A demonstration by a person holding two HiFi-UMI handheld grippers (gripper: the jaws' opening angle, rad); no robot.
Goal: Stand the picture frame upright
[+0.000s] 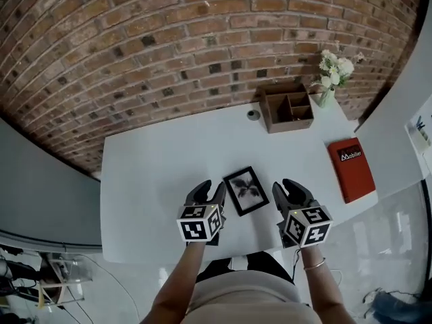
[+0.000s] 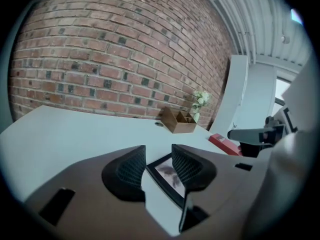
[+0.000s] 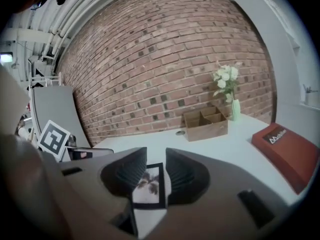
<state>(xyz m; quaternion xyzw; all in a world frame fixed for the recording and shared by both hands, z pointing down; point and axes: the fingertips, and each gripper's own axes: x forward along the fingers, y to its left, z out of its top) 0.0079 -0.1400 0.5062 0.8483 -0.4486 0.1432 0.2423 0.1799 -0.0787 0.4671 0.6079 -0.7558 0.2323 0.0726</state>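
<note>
While picture frame lies flat on white table: left gripper, right gripper flank it, jaws apart, empty. Advice: pinch opposite edges, tilt up slowly, lower edge kept on table.

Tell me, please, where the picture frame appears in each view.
Head view: picture frame lies flat, lower centre, between left gripper and right gripper.
Left gripper view: picture frame low centre, beyond its parted jaws.
Right gripper view: picture frame low centre, beyond its parted jaws.
Shared landmark: the wooden box.
</note>
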